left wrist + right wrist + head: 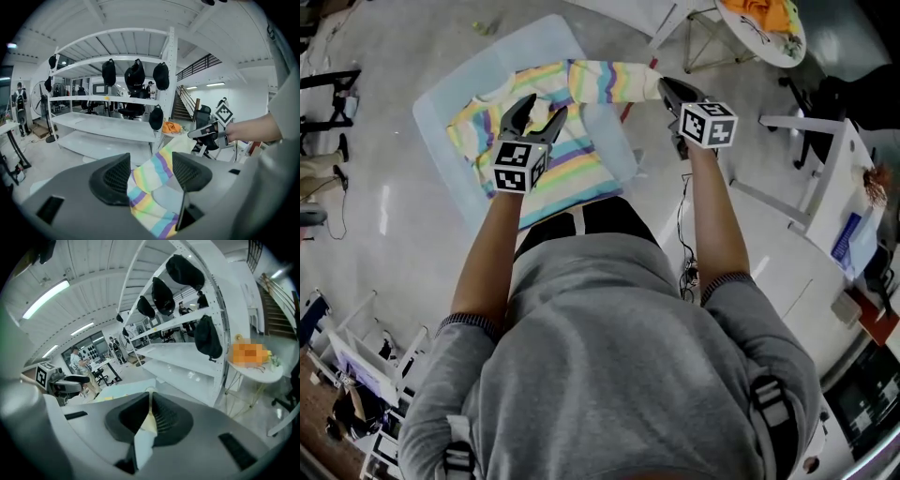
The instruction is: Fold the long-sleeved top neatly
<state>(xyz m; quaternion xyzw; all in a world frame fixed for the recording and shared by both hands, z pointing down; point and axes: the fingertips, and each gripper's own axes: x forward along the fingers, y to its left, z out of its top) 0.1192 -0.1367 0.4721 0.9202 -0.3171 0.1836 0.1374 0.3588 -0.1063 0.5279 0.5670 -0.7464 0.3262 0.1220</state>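
Note:
A rainbow-striped long-sleeved top (572, 167) lies spread on a pale blue table (450, 105). One sleeve (605, 82) is lifted off it and stretches to the right. My right gripper (664, 89) is shut on that sleeve's cream cuff (145, 441), which is pinched between its jaws (150, 414). My left gripper (536, 114) hovers over the top's chest, open. In the left gripper view striped sleeve cloth (149, 180) runs through the gap of the left gripper (150, 161) up toward the right gripper (205, 133); the pads stand apart from it.
A white shelving rack (117, 101) with black caps hung on it stands ahead. A round table with an orange cloth (766, 21) is at the upper right, and a white desk (825, 187) to the right. People (79, 363) stand far off.

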